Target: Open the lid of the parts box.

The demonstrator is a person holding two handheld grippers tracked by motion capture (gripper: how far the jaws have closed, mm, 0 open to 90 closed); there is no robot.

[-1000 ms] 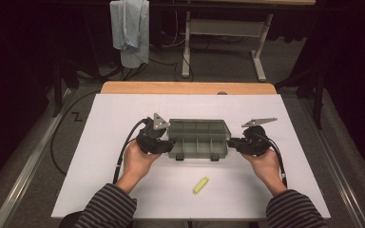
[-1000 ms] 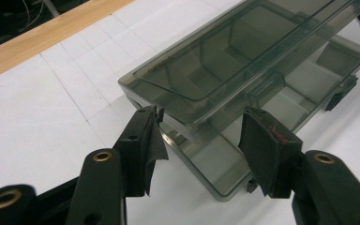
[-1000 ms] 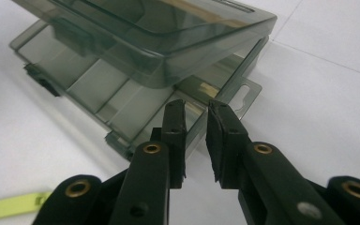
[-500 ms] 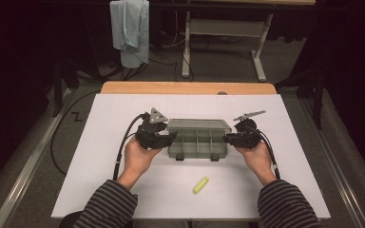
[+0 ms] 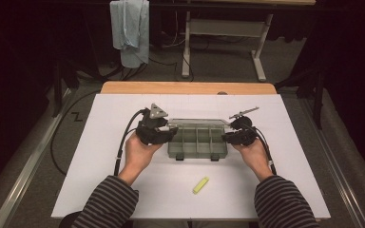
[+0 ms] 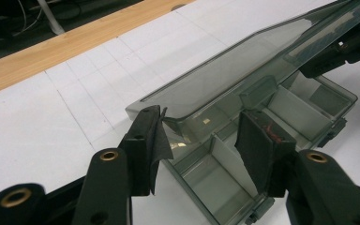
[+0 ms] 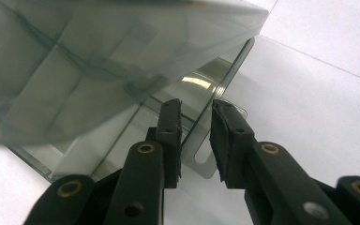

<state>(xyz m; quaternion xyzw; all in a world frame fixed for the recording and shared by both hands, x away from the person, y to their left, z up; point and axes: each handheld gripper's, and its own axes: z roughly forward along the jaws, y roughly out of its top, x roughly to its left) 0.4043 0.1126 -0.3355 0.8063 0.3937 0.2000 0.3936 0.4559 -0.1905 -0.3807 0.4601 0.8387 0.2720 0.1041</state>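
Box (image 5: 197, 141) sat mid-mat (image 5: 123, 190), long axis left-right, lid (image 6: 234, 70) half raised. Left gripper (image 6: 199, 140) at left end, jaws wide, just closing slightly, straddling lid corner, no pinch. Right gripper (image 7: 194, 136) at right end, jaws narrow, just opening slightly, box end tab between, contact unclear. Hands equally near.

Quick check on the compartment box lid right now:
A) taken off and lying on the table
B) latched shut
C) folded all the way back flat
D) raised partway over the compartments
D: in the left gripper view the clear lid slants up over the open compartments of the box, one corner near the left gripper; the right gripper sits at the box's end wall.
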